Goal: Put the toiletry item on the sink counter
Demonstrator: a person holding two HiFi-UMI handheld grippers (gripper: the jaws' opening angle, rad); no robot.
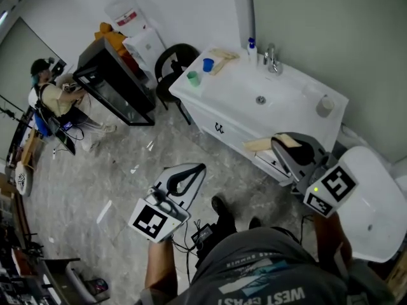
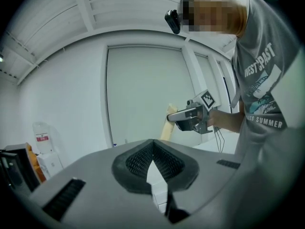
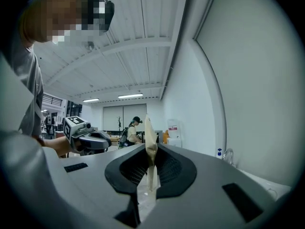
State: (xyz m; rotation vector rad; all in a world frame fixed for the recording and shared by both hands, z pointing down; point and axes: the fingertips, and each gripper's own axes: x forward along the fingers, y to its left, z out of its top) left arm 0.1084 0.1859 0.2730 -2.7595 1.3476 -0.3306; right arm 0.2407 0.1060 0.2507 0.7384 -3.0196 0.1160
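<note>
Right gripper [image 3: 151, 168] clenched on thin tan toiletry item [image 3: 148, 132], held by its edge; likely light, stiff, flat. Left gripper [image 2: 153, 149] closed, empty

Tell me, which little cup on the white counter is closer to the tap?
The small blue cup. It stands nearer the silver tap than the small green cup, which sits closer to the end of the white sink counter.

Faucet [image 1: 272, 59] stands at rear of sink counter [image 1: 299, 100]. Two cups [image 1: 193, 78] sit on its left end. Chair [image 1: 172, 65] stands beside that end.
</note>
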